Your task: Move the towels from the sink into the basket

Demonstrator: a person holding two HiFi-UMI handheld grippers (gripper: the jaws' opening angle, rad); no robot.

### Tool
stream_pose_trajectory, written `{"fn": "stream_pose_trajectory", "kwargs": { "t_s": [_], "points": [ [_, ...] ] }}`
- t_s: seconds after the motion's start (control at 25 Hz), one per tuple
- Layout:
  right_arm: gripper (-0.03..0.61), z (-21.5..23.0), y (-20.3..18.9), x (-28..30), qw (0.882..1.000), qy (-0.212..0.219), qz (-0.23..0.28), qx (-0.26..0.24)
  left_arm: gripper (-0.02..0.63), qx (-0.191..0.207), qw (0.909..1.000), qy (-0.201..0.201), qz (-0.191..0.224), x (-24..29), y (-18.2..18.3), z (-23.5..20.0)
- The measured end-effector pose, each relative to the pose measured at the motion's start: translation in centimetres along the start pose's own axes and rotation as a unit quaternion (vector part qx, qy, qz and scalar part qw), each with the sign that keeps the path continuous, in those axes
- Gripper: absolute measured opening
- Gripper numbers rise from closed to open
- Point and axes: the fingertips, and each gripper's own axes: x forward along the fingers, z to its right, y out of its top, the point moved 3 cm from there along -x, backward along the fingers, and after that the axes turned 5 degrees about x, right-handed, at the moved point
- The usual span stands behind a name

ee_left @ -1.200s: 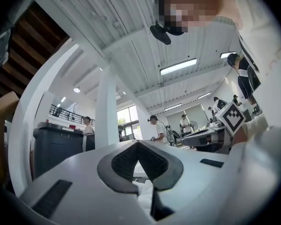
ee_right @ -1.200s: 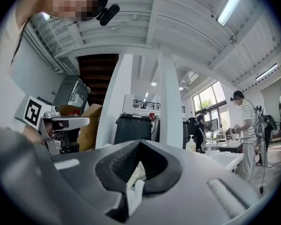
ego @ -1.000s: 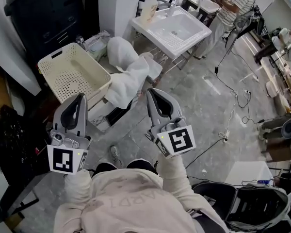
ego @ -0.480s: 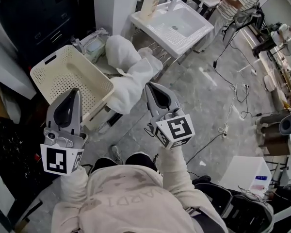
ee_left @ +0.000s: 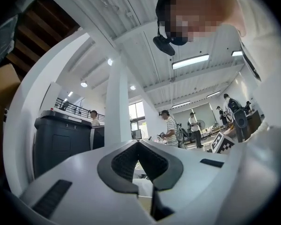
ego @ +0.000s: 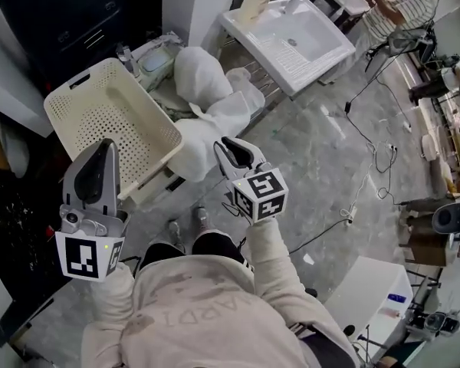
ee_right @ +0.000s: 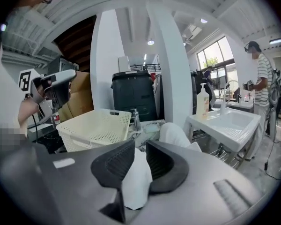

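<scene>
- A black cabinet (ego: 69, 21) stands at the far left, behind everything else.
- The left gripper (ego: 100, 150) is held up in front of the person, near the basket's near edge. Seen along its own jaws (ee_left: 138, 146), the pads meet at their tips with nothing caught between them.
- The cream perforated basket (ego: 111, 129) sits tilted just beyond the left gripper, its open side up. I see only bare plastic inside it.
- The white towels (ego: 211, 106) are heaped just to the right of the basket, between it and the sink, with one part sagging down along the basket's corner.
- The right gripper (ego: 228, 150) is at the lower end of that heap. Its jaws are pinched on a fold of white towel (ee_right: 136, 182), which fills the gap between the two pads and hangs out below them.
- The white sink (ego: 322, 56) stands further right and well apart from the gripper, with a pale soap bottle (ego: 254, 2) on its back edge.
- A person in a striped shirt (ego: 414, 6) stands beyond the sink at the upper right, and cables (ego: 376, 156) trail over the grey floor.
</scene>
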Motion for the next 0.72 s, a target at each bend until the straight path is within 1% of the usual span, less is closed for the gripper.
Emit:
{"fn": "stream_pose_trajectory", "kwargs": {
  "t_s": [0.2,0.32,0.52,0.64,0.72],
  "points": [
    [0.194,0.9,-1.8,3.3,0.996,0.053,-0.078,0.002,0.005,0.002,0.9991,0.039,-0.017,0.8,-0.2,-0.3],
    [0.267,1.2,-3.2,5.0,0.991,0.068,-0.114,-0.009,0.006,0.002,0.9979,0.059,-0.027,1.0,-0.6,-0.4],
    [0.353,2.0,-5.3,7.0,0.985,0.075,-0.156,-0.018,0.005,0.006,0.9953,0.087,-0.042,0.8,-1.2,-0.2],
    [0.396,2.6,-5.9,7.9,0.983,0.06,-0.172,-0.033,0.006,0.011,0.9933,0.103,-0.05,0.7,-1.2,-0.2],
    [0.412,3.3,-6.5,8.6,0.981,0.046,-0.186,-0.043,0.006,0.014,0.9919,0.113,-0.056,0.5,-1.3,-0.3]
  ]
}}
